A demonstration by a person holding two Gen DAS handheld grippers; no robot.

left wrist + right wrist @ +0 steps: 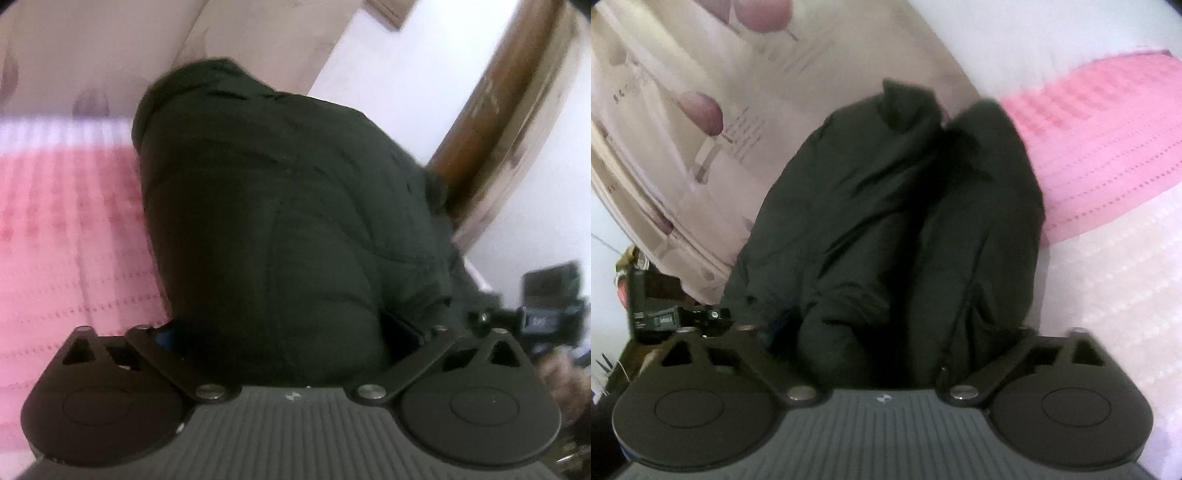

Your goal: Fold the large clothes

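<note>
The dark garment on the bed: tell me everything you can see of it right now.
The dark garment is black or very dark green, thick and padded-looking, likely a jacket. It lies bunched in soft folds on the pink patterned bedspread, with a deep crease splitting it into two lobes in the right wrist view. Stitched seams cross it. Its near edge fills the gap between each gripper's fingers; whether the left gripper or the right gripper grips it is hidden.

A bedroom in a home. A bed (pixel 66 229) is spread with a pink-and-white dotted cover (pixel 1108 155). Beside that bed a curved brown wooden board (pixel 491 122), apparently its headboard or footboard, rises against a plain white wall (pixel 399 74). Behind the bed hangs a beige curtain printed with mauve flowers (pixel 665 122).
</note>
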